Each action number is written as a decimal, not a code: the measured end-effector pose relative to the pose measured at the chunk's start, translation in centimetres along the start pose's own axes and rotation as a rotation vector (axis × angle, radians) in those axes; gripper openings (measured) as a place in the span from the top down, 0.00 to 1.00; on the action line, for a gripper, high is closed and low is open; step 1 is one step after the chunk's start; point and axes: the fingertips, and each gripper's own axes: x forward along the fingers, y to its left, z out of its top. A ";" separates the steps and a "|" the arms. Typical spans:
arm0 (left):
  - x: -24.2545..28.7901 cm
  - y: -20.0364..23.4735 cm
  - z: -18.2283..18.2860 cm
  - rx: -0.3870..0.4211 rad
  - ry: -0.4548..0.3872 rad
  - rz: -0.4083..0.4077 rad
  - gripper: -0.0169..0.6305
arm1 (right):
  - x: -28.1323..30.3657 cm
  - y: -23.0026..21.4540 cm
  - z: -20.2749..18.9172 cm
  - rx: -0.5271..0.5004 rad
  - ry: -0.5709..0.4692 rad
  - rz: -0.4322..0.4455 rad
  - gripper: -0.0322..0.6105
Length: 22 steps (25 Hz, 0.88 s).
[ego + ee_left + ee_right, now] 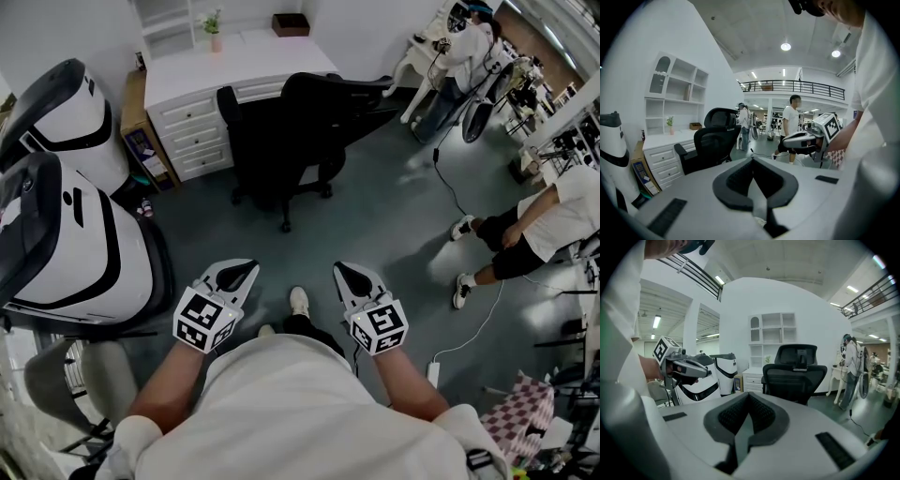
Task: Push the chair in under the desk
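Smooth grey floor bears black mesh chair by white drawered desk; left tool and right tool closed

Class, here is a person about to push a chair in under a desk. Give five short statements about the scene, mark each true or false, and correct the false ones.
1. The black chair stands out in front of the white desk, not tucked under it. True.
2. The left gripper grips the chair's backrest. False: its jaws are shut on nothing, well short of the chair.
3. The right gripper has its jaws wide open. False: they are shut and empty.
4. A small potted plant stands on the desk. True.
5. Nobody else is in the room. False: a standing person is at the upper right.
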 end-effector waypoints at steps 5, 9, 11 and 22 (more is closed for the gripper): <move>-0.2 -0.2 -0.3 -0.007 0.005 -0.009 0.98 | -0.3 0.3 -0.2 -0.002 0.006 0.001 0.94; -0.5 -0.4 -0.6 -0.008 0.010 -0.016 0.98 | -0.5 0.5 -0.3 -0.004 0.005 -0.002 0.94; -0.5 -0.5 -0.7 -0.006 0.013 -0.017 0.98 | -0.7 0.5 -0.3 -0.004 0.004 -0.004 0.94; -0.1 -0.9 -0.9 -0.002 0.025 -0.043 0.98 | -1.3 0.0 -0.2 -0.018 0.009 -0.017 0.94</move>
